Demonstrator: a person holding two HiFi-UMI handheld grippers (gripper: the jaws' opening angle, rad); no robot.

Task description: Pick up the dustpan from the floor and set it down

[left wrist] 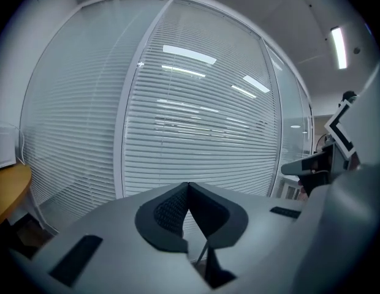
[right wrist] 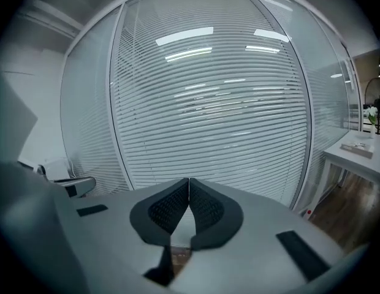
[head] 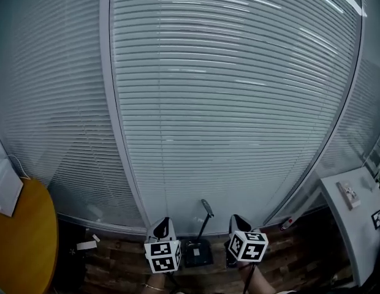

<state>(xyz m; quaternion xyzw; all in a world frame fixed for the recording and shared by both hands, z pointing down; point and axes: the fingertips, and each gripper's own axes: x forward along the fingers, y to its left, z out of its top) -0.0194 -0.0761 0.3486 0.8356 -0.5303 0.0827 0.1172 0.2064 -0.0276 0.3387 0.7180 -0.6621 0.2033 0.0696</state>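
A dark dustpan (head: 197,253) stands on the wooden floor against the blind-covered glass wall, its long handle (head: 205,217) rising up and slightly right. My left gripper (head: 163,223) is just left of it and my right gripper (head: 238,219) just right of it; neither touches it. In the left gripper view the left gripper (left wrist: 189,186) is shut with nothing between its pads, and a thin bit of the handle (left wrist: 205,253) shows below the jaws. The right gripper (right wrist: 189,181) is likewise shut and empty in its own view.
A round wooden table (head: 27,241) with a white bag (head: 6,188) is at the left. A white table (head: 355,222) stands at the right. A paper scrap (head: 87,245) lies on the floor by the wall. The blinds (head: 227,103) fill the space ahead.
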